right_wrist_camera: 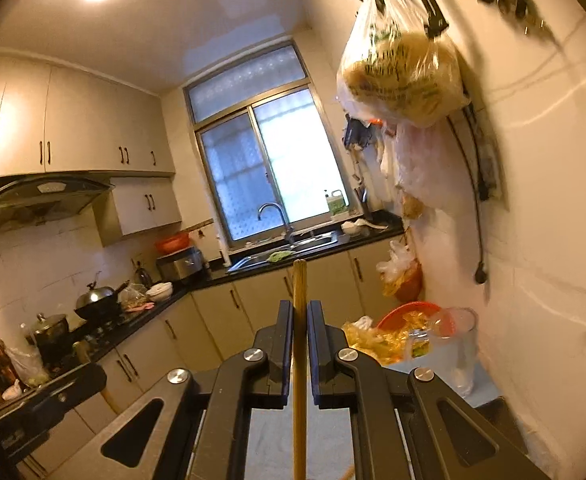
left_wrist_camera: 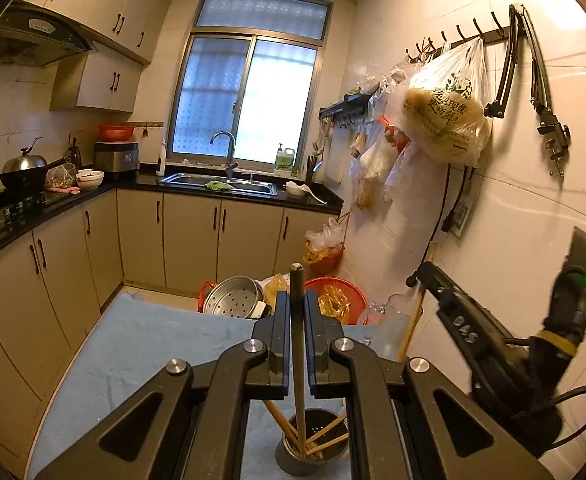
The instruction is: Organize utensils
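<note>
Warm dim light, window (left_wrist_camera: 249, 96) glare, fisheye blur.

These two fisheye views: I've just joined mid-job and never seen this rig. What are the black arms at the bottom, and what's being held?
Each picture comes from a camera on a hand-held two-finger gripper, looking forward along its fingers, so the black arms are the gripper itself. In the left wrist view, the left gripper is shut on a dark chopstick whose lower end reaches into a metal holder with more chopsticks, standing on a blue-grey cloth. In the right wrist view, the right gripper is shut on a light wooden chopstick.
</note>
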### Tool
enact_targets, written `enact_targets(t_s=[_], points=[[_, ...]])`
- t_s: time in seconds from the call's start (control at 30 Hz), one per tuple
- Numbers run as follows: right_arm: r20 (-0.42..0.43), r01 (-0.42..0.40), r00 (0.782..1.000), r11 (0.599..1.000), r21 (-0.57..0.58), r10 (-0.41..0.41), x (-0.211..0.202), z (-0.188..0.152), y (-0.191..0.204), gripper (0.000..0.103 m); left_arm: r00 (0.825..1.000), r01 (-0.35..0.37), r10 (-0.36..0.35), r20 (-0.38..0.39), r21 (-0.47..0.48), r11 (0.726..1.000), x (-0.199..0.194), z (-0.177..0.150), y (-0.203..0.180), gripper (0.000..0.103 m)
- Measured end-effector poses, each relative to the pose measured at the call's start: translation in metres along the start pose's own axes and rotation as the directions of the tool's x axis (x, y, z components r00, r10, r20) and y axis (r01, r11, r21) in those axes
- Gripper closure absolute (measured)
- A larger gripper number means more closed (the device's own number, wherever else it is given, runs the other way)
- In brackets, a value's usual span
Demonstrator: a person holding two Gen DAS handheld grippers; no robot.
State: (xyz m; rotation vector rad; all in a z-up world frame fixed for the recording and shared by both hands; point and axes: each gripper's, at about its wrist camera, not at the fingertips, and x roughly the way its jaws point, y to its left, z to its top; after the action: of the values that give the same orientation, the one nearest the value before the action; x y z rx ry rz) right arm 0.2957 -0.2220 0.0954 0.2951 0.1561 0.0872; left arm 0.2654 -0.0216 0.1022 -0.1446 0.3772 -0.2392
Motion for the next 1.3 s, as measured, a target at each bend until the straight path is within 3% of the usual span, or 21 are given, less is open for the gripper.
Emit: enact_targets(t_s=[0.27, 0.43, 0.63, 0.87, 1.07, 1.3], points=[[0.048, 0.061, 0.997, 0.996, -0.059, -0.059, 0.004, -0.022, 0.003, 0.095, 1.000, 0.007, -0.007, 0.027, 0.008, 1.000, 0.008, 0.004, -0.005, 0.096], [0.043, 0.059, 0.998, 0.995, -0.083, -0.055, 0.005, -0.036, 0.007, 0.095, 1.000, -0.008, 0.008, 0.011, 0.029, 1.000, 0.018, -0.007, -0.007, 0.096], [-0.011, 0.041, 0.999, 0.995, -0.093, -0.042, 0.001, -0.055, 0.004, 0.095, 0.999, -0.011, 0.013, -0.038, 0.038, 0.999, 0.021, -0.020, -0.003, 0.096], [-0.148, 0.004, 0.989, 0.994, -0.105, -0.020, -0.018, -0.077, -0.004, 0.095, 0.994, -0.005, 0.010, -0.106, 0.047, 0.999, 0.026, -0.032, 0.000, 0.096], [-0.178, 0.013, 0.983, 0.990, -0.144, -0.039, -0.024, -0.087, -0.010, 0.094, 0.990, 0.003, 0.002, -0.140, 0.037, 0.999, 0.031, -0.040, 0.004, 0.096], [-0.229, -0.013, 0.973, 0.997, -0.078, -0.006, -0.024, -0.088, -0.024, 0.091, 0.988, 0.019, -0.008, -0.156, 0.067, 0.998, 0.022, -0.047, 0.002, 0.092]])
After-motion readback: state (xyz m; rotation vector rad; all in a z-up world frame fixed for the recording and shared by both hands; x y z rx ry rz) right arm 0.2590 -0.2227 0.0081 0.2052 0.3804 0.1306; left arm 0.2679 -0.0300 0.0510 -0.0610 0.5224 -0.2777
